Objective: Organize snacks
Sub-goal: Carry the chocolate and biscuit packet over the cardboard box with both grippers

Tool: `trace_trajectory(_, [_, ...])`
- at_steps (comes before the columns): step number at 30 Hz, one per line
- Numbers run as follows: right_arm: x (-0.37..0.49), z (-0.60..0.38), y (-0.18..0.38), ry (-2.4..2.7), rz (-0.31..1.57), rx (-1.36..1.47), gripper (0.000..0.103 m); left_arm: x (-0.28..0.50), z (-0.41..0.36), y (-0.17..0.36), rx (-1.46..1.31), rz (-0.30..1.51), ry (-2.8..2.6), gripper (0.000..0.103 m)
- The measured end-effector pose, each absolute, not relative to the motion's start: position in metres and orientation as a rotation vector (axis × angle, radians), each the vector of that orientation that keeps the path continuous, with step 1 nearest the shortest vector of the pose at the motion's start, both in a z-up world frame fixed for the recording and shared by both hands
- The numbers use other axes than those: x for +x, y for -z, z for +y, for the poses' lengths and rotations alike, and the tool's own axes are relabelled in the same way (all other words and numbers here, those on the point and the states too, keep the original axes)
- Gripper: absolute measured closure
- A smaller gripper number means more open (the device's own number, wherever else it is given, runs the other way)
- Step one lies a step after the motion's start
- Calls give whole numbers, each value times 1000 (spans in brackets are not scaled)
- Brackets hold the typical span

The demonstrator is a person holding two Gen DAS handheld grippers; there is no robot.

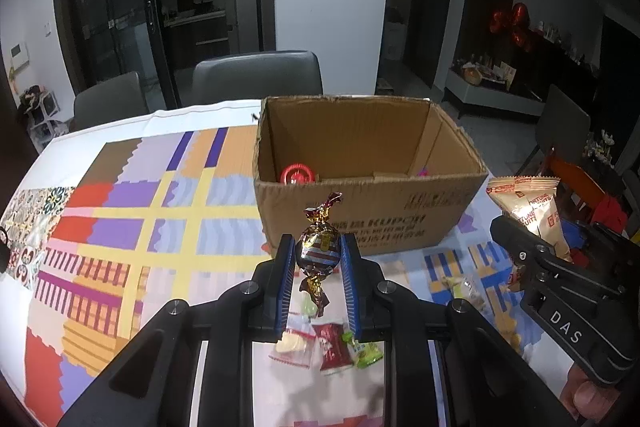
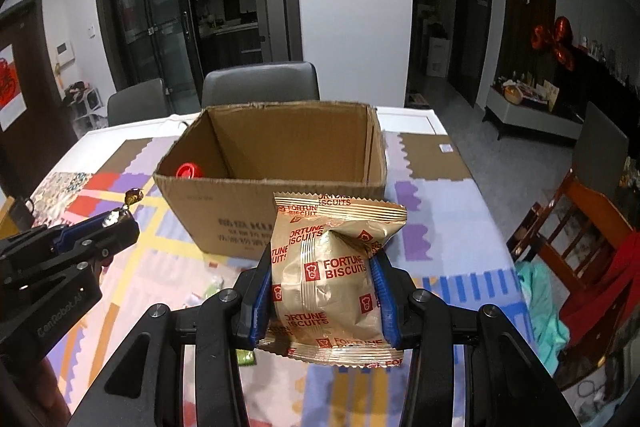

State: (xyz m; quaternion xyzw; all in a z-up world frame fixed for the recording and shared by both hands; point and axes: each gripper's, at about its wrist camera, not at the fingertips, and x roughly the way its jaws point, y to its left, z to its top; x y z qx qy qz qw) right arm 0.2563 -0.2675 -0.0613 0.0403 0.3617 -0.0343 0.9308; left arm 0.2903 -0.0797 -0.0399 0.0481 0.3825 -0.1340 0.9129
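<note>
My left gripper (image 1: 318, 251) is shut on a foil-wrapped candy (image 1: 319, 251) with twisted ends, held above the table in front of the open cardboard box (image 1: 372, 223). My right gripper (image 2: 324, 279) is shut on a gold Fortune Biscuits bag (image 2: 328, 279), also raised before the box (image 2: 224, 215). A red round item (image 1: 297, 173) lies inside the box at its left. In the left wrist view the right gripper (image 1: 532, 247) with the bag (image 1: 532, 207) shows at the right. In the right wrist view the left gripper (image 2: 116, 221) with the candy (image 2: 134, 195) shows at the left.
Several small wrapped snacks (image 1: 332, 345) lie on the patterned tablecloth (image 1: 132, 235) below my left gripper. Grey chairs (image 1: 256, 75) stand behind the table. A wooden chair (image 2: 576, 247) with red and teal cloth stands at the right.
</note>
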Motion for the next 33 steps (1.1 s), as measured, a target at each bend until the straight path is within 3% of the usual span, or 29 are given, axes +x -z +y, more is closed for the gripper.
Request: trace_trajectory(33, [338,-280,32,70,660,56,58,371,-115,18,129,727,321,80])
